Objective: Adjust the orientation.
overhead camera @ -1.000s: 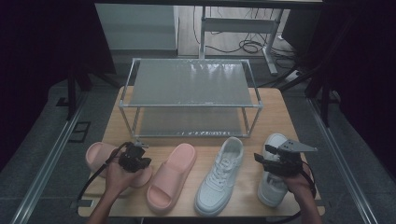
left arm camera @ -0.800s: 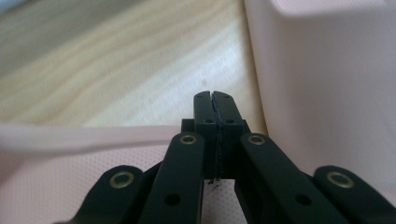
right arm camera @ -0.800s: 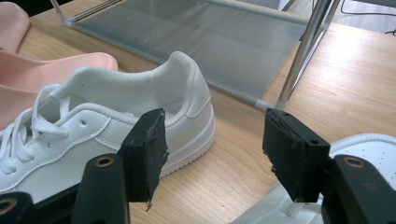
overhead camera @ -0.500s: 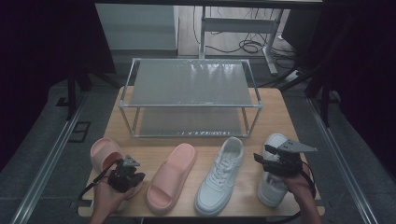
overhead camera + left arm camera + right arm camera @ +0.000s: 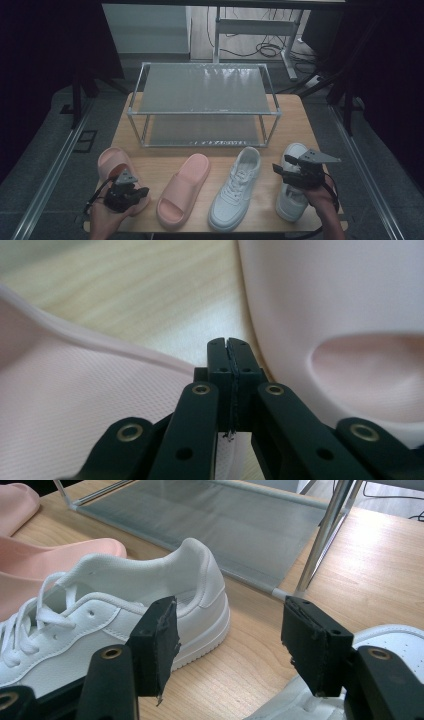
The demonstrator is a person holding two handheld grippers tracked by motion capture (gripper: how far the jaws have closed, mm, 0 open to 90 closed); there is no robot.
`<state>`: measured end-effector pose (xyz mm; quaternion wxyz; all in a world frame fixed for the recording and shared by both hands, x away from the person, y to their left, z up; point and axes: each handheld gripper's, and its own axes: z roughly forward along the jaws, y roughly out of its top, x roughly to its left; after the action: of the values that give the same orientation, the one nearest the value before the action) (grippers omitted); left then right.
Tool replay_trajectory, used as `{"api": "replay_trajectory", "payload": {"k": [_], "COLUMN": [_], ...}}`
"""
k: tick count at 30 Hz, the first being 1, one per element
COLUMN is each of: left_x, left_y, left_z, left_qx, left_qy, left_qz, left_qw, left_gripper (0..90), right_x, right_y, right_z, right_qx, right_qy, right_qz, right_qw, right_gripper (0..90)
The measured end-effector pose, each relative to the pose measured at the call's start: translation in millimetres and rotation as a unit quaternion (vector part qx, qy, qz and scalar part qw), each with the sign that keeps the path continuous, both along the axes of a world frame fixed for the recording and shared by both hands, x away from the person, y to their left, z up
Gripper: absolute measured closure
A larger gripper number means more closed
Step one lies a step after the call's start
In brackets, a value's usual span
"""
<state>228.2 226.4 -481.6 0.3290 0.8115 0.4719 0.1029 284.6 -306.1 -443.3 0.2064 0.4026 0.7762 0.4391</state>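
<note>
Left gripper (image 5: 131,194) sits low over the heel end of the left-hand soft pink foam slide sandal (image 5: 114,167); its fingers (image 5: 220,365) are pressed fully together, nothing between them. In the left gripper view they point into the strip of tabletop (image 5: 150,305) between that sandal and the second pink slide sandal (image 5: 184,195), so no grip on either sandal yet; probably lining up on a sandal edge, fingers would need to open first. Right gripper (image 5: 290,172) hovers over the right-hand white leather lace-up sneaker (image 5: 291,200) at the tabletop's right front, fingers (image 5: 155,640) spread wide and empty, with the other white sneaker (image 5: 235,192) beyond them. That spread looks sized to straddle a sneaker's heel collar, my guess. All four shoes lie in a row along the front of the wooden tabletop, toes toward the person, heels toward the two-tier metal-frame shoe rack with grey mesh shelves (image 5: 202,92) directly behind. Both shelves are bare, so the row reads as staged for loading, nothing moved up yet.
</note>
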Motion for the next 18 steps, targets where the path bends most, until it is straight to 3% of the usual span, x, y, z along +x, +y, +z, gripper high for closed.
{"api": "replay_trajectory", "payload": {"k": [3, 4, 5, 6, 7, 8, 9, 10, 12, 14, 15, 17, 18], "left_x": [0.7, 3.9, 3.9, 10.5, 10.5, 19.2, 19.2, 27.9, 31.8, 37.6, 39.5, 40.2, 40.2], "left_y": [10.0, 23.9, 23.9, 40.9, 40.9, 59.5, 59.5, 77.9, 86.5, 102.4, 108.6, 112.9, 115.0], "left_z": [10.1, 18.8, 18.8, 23.9, 23.9, 24.7, 24.7, 23.1, 22.0, 20.8, 21.8, 24.1, 24.7], "left_qx": [-0.006, -0.010, -0.010, -0.014, -0.014, -0.016, -0.016, -0.017, -0.017, -0.055, -0.061, -0.049, -0.058], "left_qy": [-0.014, -0.026, -0.026, -0.032, -0.032, -0.035, -0.035, -0.035, -0.035, -0.029, -0.031, -0.040, -0.041], "left_qz": [0.015, 0.036, 0.036, 0.061, 0.061, 0.090, 0.090, 0.116, 0.126, 0.132, 0.137, 0.146, 0.141], "left_qw": [0.9998, 0.9990, 0.9990, 0.9975, 0.9975, 0.9952, 0.9952, 0.9925, 0.9912, 0.9892, 0.9882, 0.9872, 0.9874], "left_gripper": [90.0, 90.0, 90.0, 90.0, 90.0, 90.0, 90.0, 90.0, 90.0, 90.0, 90.0, 90.0, 90.0], "right_x": [-0.2, -0.4, -0.4, -0.4, -0.4, -0.4, -0.4, -0.1, 0.1, 0.2, 0.4, 0.6, 0.6], "right_y": [0.2, 0.0, 0.0, -0.2, -0.2, -0.2, -0.2, -0.6, -1.2, -1.5, -1.6, -1.6, -1.6], "right_z": [0.0, 0.3, 0.3, 0.3, 0.2, 0.2, 0.2, 0.2, 0.2, 0.2, -0.1, -0.3, -0.3], "right_qx": [0.001, 0.002, 0.002, 0.002, 0.002, 0.002, 0.002, 0.002, 0.001, 0.001, 0.002, 0.003, 0.002], "right_qy": [-0.001, 0.000, 0.000, 0.000, 0.000, 0.000, 0.000, 0.000, 0.000, 0.000, 0.000, 0.000, 0.001], "right_qz": [0.000, -0.001, -0.001, -0.001, 0.000, 0.000, 0.000, -0.001, -0.002, -0.002, -0.003, -0.004, -0.003], "right_qw": [1.0000, 1.0000, 1.0000, 1.0000, 1.0000, 1.0000, 1.0000, 1.0000, 1.0000, 1.0000, 1.0000, 1.0000, 1.0000], "right_gripper": [40.0, 40.0, 40.0, 40.0, 40.0, 40.0, 40.0, 40.0, 40.0, 40.0, 40.0, 40.1, 40.0]}}
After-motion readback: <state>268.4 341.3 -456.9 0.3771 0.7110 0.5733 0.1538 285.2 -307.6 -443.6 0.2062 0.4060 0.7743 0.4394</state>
